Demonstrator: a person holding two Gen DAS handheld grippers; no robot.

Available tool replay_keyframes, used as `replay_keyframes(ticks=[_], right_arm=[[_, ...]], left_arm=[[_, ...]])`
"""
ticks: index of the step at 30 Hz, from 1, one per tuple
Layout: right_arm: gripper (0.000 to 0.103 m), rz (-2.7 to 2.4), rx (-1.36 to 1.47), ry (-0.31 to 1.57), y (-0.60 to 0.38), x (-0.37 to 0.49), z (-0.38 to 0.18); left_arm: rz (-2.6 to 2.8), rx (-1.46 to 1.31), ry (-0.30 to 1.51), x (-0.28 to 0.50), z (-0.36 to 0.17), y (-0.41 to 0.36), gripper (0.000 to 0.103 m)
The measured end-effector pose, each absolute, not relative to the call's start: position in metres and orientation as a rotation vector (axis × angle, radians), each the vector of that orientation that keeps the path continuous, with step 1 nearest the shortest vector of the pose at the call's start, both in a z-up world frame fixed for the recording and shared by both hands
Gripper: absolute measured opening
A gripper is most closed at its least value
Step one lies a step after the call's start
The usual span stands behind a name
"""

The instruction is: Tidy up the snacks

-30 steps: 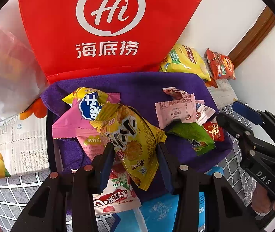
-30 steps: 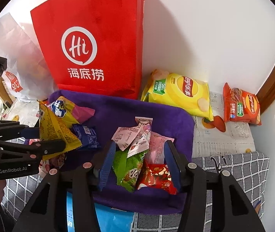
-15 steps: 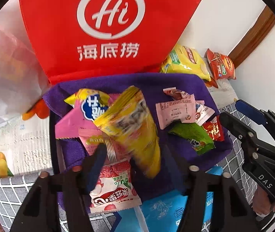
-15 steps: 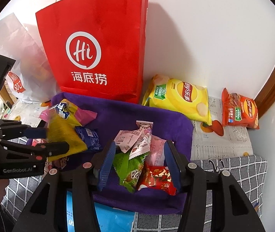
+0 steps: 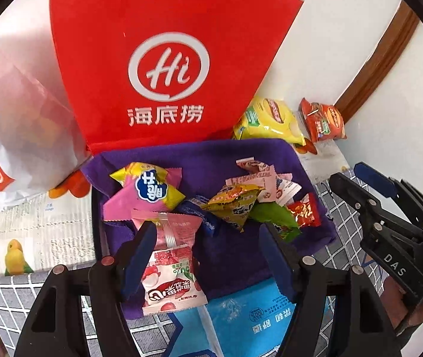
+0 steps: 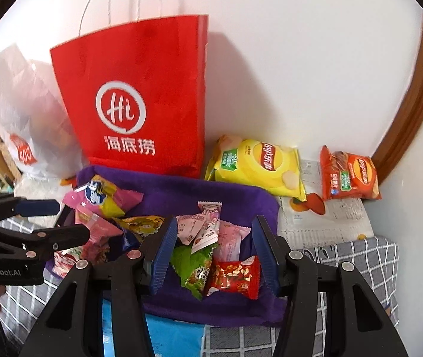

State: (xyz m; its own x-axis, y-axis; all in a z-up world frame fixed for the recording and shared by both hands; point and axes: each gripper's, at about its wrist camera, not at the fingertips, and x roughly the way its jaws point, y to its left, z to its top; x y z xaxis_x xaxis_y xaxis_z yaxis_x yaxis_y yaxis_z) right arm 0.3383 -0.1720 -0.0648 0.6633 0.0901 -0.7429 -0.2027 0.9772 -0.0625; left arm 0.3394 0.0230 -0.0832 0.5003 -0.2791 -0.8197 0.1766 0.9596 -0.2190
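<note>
A purple cloth holds several small snack packets. A yellow-olive packet lies loose in the middle of it, beside a pink-and-yellow packet and a pink packet. My left gripper hovers above them with its jaws opening and nothing pressed between the pads. My right gripper stands open over a green packet, a red packet and pink wrappers, gripping none. The left gripper shows at the left edge of the right wrist view.
A red paper bag stands against the wall behind the cloth, with a white plastic bag to its left. A yellow chips bag and an orange-red one lie at the back right. A blue pack lies near the cloth's front edge.
My left gripper let go of the yellow packet, which dropped onto the cloth, and its jaws spread. Both grippers rose a little.
</note>
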Motion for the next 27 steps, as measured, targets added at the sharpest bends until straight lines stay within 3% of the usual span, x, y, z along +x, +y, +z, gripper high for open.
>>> replay_keyframes(ticks=[13,23,27], right_arm=[[0.055,0.142,-0.032,0.831,-0.198,0.265,-0.037],[0.057,0.096,0.004,0.769,-0.221,0.181,-0.009],[0.058,0.086,-0.017,0.767,-0.222,0.148,-0.006]], left_arm=[[-0.296,-0.024,0.857,0.273,-0.029,0.000,0.069],[-0.234,-0.050,0.835,0.175,-0.026,-0.007,0.069],[-0.184,-0.092,0.747,0.129,-0.023,-0.004,0.069]])
